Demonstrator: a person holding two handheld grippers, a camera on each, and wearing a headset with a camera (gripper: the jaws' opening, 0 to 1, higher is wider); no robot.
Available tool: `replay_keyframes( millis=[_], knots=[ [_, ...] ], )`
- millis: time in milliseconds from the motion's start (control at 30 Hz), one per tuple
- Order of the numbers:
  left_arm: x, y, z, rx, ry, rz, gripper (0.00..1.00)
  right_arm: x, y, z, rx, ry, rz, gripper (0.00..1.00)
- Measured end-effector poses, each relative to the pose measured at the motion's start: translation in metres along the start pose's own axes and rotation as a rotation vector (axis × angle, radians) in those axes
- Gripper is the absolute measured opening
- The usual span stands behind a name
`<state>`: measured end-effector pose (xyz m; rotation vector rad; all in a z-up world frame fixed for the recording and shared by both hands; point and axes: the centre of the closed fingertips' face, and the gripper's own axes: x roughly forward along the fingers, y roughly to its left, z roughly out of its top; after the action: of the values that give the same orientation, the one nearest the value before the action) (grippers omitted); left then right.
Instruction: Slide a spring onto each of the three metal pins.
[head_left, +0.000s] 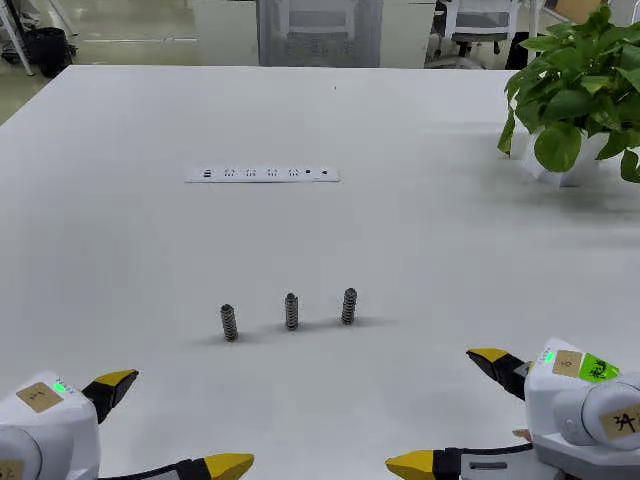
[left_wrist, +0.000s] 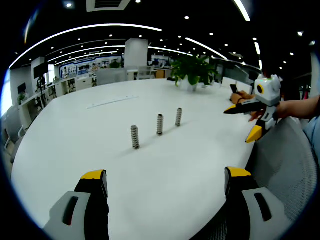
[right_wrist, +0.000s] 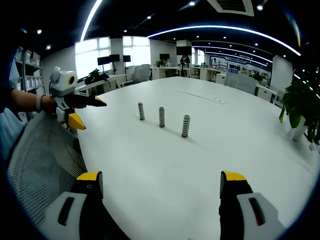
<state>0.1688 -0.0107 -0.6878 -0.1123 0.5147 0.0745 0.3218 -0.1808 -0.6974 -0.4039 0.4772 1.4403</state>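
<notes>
Standing in a short row on the near side of the power strip (head_left: 262, 174): left spring (head_left: 229, 322), middle spring (head_left: 291, 311), right spring (head_left: 348, 306). All three are upright and apart from each other, none visibly tilted. The pins can't be made out; the coils cover whatever holds them up, so the task looks done or nearly so.

The left gripper (head_left: 172, 422) and right gripper (head_left: 448, 410) are on the person's side of the row, further from the strip. Both have their jaws spread wide with nothing in them.

If anything is left to do, it is probably a seating check that each coil sits down to the table (head_left: 420, 230). Come in from above, pinch lightly mid-coil, press straight down and don't clip the neighbouring coils.

There is bare tabletop all round the strip and the row. The potted plant (head_left: 575, 95) is well off to the strip's right, near that edge. The table's near edge runs right by the grippers, with a mesh chair (left_wrist: 285, 160) just past it.
</notes>
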Motion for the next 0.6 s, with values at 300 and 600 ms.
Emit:
replay_keyframes(
  millis=[300,600],
  knots=[
    [-0.0004,-0.0023,0.0009,0.002,0.004,-0.002,0.99,0.0002,-0.0004,-0.0001,0.001,0.0,-0.001,0.99],
    [0.0004,-0.0017,-0.0015,0.003,0.009,-0.005,0.99,-0.0011,0.0002,0.0012,0.0,-0.001,-0.003,0.99]
  ],
)
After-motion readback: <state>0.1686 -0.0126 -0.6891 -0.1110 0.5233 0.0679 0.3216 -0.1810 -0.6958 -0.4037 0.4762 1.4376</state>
